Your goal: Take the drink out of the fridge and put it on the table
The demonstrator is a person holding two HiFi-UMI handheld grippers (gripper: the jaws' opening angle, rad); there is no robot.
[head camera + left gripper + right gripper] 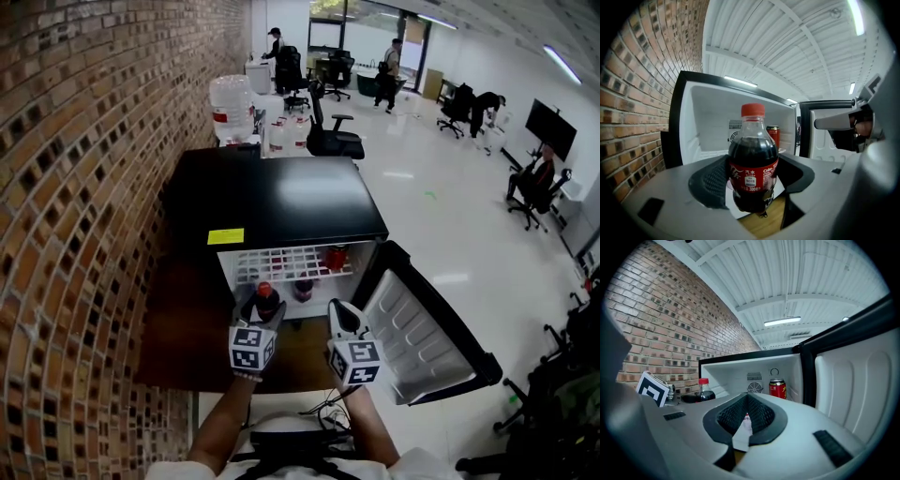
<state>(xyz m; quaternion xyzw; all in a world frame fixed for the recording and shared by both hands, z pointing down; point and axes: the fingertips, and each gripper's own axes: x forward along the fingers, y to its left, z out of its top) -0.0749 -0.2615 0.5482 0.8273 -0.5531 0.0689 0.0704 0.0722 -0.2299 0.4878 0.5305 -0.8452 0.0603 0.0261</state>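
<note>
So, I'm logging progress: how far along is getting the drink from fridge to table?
Done: fridge door open, bottle lifted out. In hand: left claw grips the bottle just in front of the fridge. Left: set it on the table.

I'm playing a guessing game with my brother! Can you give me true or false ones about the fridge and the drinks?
The left gripper holds a cola bottle with a red cap. True.
The fridge door is closed. False: it stands wide open.
A red can stands inside the fridge. True.
The right gripper is holding the can. False: it is shut and empty.
The fridge stands next to a brick wall. True.
</note>
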